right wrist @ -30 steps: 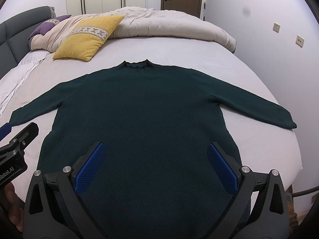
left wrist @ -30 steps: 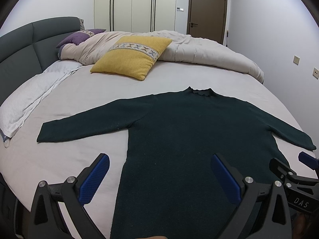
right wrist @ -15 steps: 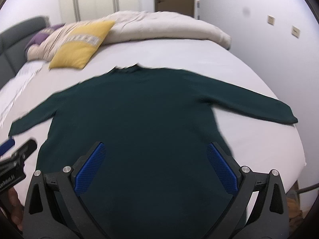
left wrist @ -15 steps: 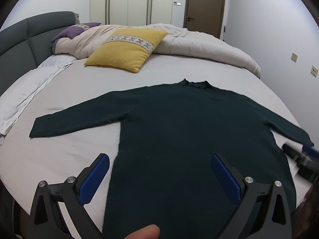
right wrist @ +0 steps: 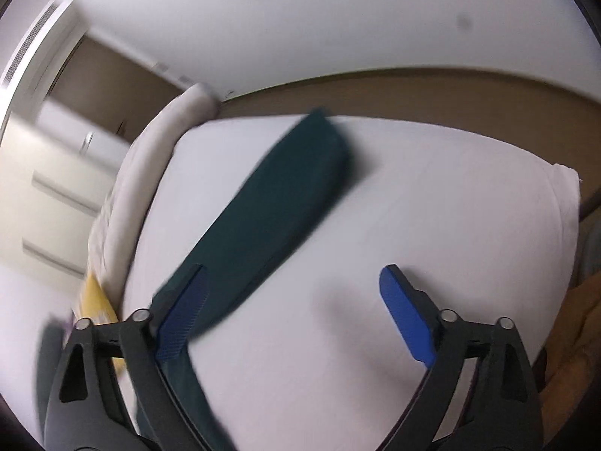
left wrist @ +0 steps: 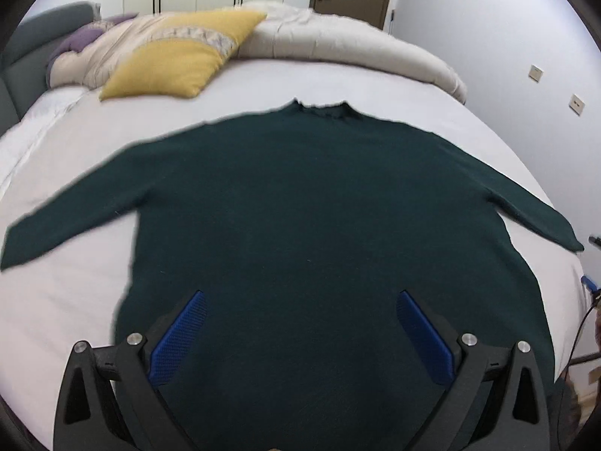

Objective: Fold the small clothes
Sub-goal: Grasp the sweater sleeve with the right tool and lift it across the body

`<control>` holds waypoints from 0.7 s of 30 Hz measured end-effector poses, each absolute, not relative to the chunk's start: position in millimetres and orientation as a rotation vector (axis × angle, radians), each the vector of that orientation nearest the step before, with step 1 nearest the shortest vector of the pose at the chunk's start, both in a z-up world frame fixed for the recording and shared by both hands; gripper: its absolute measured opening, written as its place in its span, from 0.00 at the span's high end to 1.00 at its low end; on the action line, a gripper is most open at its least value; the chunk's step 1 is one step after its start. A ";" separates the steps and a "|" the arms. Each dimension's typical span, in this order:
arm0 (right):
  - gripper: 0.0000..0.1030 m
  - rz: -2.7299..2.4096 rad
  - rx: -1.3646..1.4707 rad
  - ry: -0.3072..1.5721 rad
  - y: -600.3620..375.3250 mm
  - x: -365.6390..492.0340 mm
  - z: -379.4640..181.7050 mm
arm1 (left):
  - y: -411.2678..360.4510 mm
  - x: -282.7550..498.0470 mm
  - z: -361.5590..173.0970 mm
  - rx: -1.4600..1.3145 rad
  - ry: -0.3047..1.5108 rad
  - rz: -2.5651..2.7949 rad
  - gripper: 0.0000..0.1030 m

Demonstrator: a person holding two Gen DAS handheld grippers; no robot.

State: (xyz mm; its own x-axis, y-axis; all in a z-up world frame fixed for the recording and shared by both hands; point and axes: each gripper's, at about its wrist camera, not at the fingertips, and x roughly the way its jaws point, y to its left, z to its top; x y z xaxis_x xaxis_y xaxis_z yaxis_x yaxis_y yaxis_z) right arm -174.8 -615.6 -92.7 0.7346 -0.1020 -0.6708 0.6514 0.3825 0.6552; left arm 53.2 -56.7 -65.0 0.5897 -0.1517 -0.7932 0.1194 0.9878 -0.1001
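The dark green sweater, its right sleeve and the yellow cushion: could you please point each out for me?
dark green sweater (left wrist: 319,203): left wrist view, middle of its chest.
right sleeve (right wrist: 278,195): right wrist view, middle of the sleeve, blurred.
yellow cushion (left wrist: 176,64): left wrist view, its yellow face.

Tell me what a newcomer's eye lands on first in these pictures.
A dark green knitted sweater spread flat, sleeves out, fills the middle of the white-sheeted bed. Behind it, a mustard-yellow cushion leans on a rumpled beige duvet by the headboard. In the blurred right wrist view, one sweater sleeve runs diagonally, and the right gripper hangs above the sheet with its jaws closing on nothing.
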 end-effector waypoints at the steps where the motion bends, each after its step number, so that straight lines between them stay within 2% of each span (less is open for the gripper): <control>1: 0.19 -0.507 1.102 0.581 -626.8 -172.7 -98.9 | -61.3 55.1 -67.6 -0.020 0.925 -0.148 0.00; 5: 0.24 -0.476 1.104 0.523 -657.4 -151.6 -107.2 | -74.1 65.6 -77.5 0.029 0.960 -0.123 0.00; 7: 0.42 -0.464 1.090 0.532 -668.4 -132.9 -111.5 | -72.0 72.3 -78.5 0.033 0.969 -0.099 0.00; 9: 0.68 -0.474 1.075 0.573 -677.8 -115.2 -117.2 | -66.6 78.9 -78.9 0.011 0.978 -0.111 0.00; 10: 0.75 -0.483 1.061 0.588 -682.7 -105.1 -116.8 | -61.9 82.7 -79.7 -0.018 0.991 -0.126 0.00; 11: 0.87 -0.496 1.039 0.606 -686.0 -97.3 -115.3 | -55.3 87.4 -81.0 -0.064 1.007 -0.146 0.00; 12: 0.92 -0.520 1.011 0.628 -688.2 -89.0 -113.2 | -48.9 90.6 -82.6 -0.114 1.021 -0.166 0.00; 17: 0.93 -0.472 0.883 0.631 -657.3 -54.1 -77.4 | -19.3 102.0 -86.1 -0.314 1.052 -0.244 0.01; 21: 0.93 -0.292 0.750 0.642 -572.2 8.1 -30.9 | 1.1 101.9 -74.1 -0.415 1.003 -0.276 0.01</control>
State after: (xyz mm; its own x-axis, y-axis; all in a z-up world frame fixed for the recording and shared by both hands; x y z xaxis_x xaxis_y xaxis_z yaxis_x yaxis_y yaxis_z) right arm 8.1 -572.2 -30.9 0.7724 -0.0225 -0.6347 0.4633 0.7036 0.5388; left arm 101.9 1.1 -74.1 0.5135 -0.4092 -0.7542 0.0344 0.8881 -0.4584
